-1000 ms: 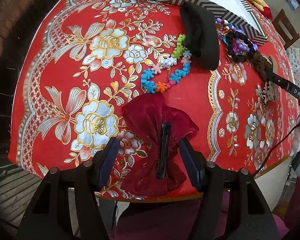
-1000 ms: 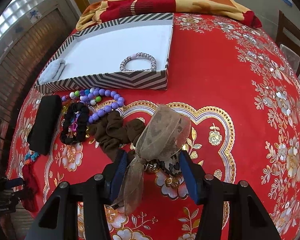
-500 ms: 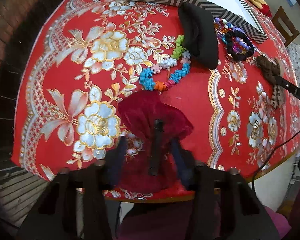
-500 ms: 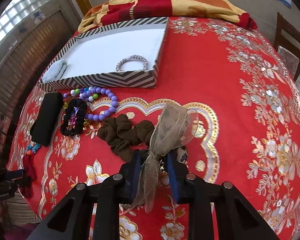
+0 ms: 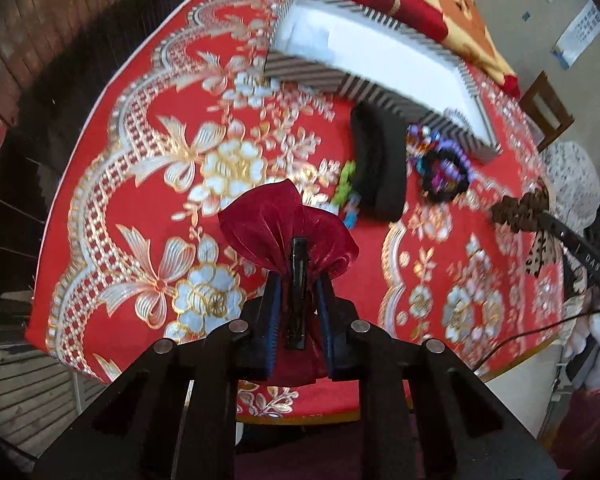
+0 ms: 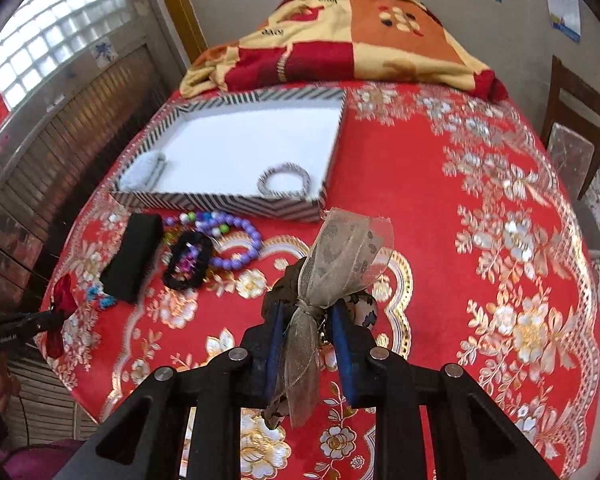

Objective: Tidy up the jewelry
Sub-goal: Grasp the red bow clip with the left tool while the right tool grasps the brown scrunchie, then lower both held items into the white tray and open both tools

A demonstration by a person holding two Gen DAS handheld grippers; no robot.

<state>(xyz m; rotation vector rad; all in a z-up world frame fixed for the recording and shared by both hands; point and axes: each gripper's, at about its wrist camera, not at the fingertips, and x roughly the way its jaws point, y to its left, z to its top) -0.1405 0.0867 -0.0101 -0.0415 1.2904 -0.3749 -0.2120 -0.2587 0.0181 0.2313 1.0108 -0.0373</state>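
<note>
My left gripper (image 5: 298,280) is shut on a dark red velvet bow hair clip (image 5: 284,224) and holds it lifted above the table's near edge. My right gripper (image 6: 308,312) is shut on a sheer brown ribbon bow clip (image 6: 340,256), with the brown scrunchie (image 6: 286,280) bunched behind it, raised off the cloth. A striped box with a white inside (image 6: 252,148) lies at the far middle and holds a silver bracelet (image 6: 284,178) and a pale grey item (image 6: 150,166). The box also shows in the left wrist view (image 5: 380,60).
On the red floral tablecloth (image 6: 460,220) lie a black case (image 6: 134,256), a black beaded scrunchie (image 6: 188,260), purple beads (image 6: 236,236) and a colourful bead string (image 5: 346,192). A folded blanket (image 6: 340,40) sits behind the box. A wooden chair (image 6: 580,120) stands right.
Both grippers closed on their bows and lifted them off the cloth. Both views have tilted up toward the striped box.
</note>
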